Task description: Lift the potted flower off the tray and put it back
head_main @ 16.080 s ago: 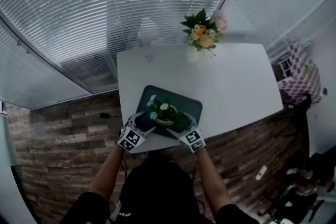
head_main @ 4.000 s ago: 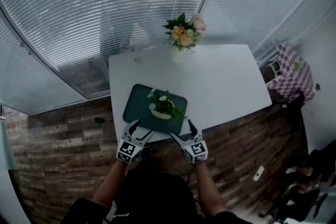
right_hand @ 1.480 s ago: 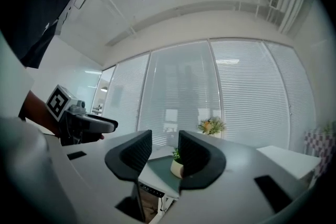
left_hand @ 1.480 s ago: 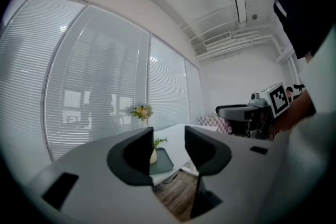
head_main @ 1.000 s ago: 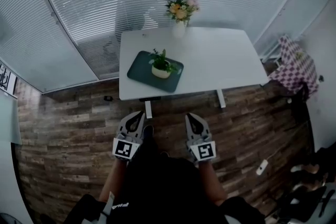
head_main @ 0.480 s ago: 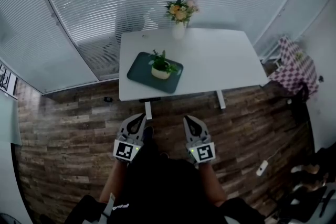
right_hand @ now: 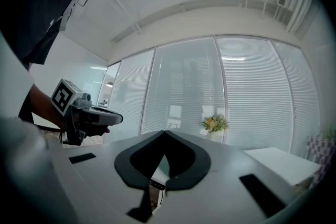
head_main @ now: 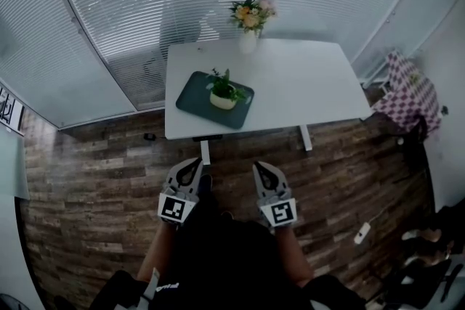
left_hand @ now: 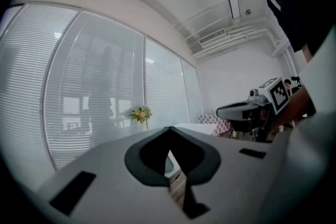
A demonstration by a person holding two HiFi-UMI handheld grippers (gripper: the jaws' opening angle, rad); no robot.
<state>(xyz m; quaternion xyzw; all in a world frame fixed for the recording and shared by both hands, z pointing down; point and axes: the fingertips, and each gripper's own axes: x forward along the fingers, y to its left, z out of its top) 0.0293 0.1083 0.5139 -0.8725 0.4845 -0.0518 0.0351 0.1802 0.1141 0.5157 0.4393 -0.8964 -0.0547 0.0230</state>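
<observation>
The potted flower (head_main: 223,93) stands upright on the dark green tray (head_main: 190,94), which lies on the near left part of the white worktop (head_main: 305,83). That is where the task wants it, and the scene fits a pot waiting to be lifted as well as one already set back. Both grippers are held low and close to the person's body, over the wooden floor (head_main: 94,178) and well apart from the worktop's near edge. The left gripper (head_main: 190,165) has its jaws together with nothing between them, and so does the right gripper (head_main: 260,168). Both point level toward the worktop. From the grippers the pot lies straight ahead and far off, roughly on the midline between them, so neither hand is clearly nearer. The tray's long axis runs across that line, skewed so that its right end sits a little closer to the person. A vase of flowers (head_main: 249,14) stands beyond the tray at the worktop's far edge. By my reading, any reach for the pot would have to run forward from both sides at once.
</observation>
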